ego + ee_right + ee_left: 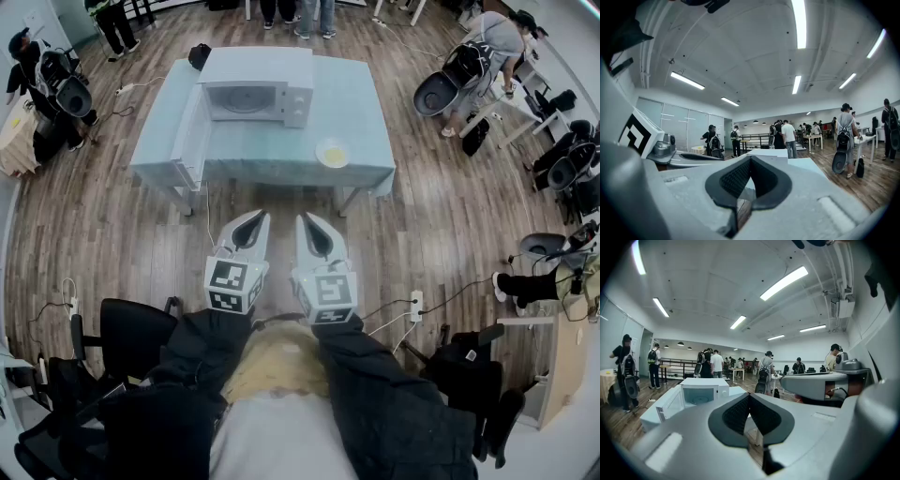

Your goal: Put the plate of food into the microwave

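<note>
Wooden floor (103, 234) fills the head view; up the middle stands a table (164, 141) under pale-blue cloth; on its left half sits the white microwave (258, 89), its door (194, 141) swung wide open to the left, the cavity facing the person with the turntable showing inside; to the right, near the table's front right corner and well apart from the microwave, lies the plate (332, 153), pale, with yellowish food on it.

Nearer the person and well short of the table, the two grippers hang just beside each other over the floor, both pointing toward the table. The left gripper (253, 218) has its jaws pressed together and holds nothing; in the left gripper view the dark pads meet along a single seam, and beyond them the microwave shows at the left with its door open. The right gripper (306, 221) is likewise closed tight and empty; in the right gripper view its pads meet tip to tip, the left gripper's marker cube (640, 133) sits at the far left, and the pale-blue table stretches away past the tips.

Dark sleeves (375, 375) run back from both grippers to the bottom edge; other people (487, 56) stand around the room's edges, some at the left, some along the far side, some at the right.
</note>
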Available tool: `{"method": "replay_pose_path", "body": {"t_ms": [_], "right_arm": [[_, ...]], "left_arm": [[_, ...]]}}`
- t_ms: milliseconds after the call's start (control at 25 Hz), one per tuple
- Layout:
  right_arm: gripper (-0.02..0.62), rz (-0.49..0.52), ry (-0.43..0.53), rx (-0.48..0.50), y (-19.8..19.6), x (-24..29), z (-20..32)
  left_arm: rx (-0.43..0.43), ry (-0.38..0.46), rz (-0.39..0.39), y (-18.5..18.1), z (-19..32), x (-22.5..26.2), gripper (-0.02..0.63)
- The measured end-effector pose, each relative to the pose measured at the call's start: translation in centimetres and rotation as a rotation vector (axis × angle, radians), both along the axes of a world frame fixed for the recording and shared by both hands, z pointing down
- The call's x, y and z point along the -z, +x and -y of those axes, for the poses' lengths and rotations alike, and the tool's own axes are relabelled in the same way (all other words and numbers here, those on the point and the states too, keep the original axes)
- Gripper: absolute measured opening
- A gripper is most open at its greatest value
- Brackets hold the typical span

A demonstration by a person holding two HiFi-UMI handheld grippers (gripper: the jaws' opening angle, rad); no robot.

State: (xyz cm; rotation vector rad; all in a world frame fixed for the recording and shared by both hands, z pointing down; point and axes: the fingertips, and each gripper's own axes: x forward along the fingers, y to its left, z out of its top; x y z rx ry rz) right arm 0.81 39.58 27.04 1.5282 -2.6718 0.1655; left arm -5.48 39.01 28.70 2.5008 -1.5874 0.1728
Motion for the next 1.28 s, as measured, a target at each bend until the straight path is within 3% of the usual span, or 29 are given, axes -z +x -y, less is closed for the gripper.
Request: {"method": "replay_pose_path", "body": {"t_ms": [680, 1280], "right_arm": [[-0.005, 0.008, -0.025, 0.004, 3.2, -1.4, 0.9], [-0.002, -0.009, -0.075, 0.074, 5.6, -4.4, -0.9]], "left_arm": [[0.000, -0.027, 0.008, 2.9, 0.9, -1.3, -0.003], [0.003, -0.089, 0.021, 6.4, -0.3, -4.1, -0.003]]}}
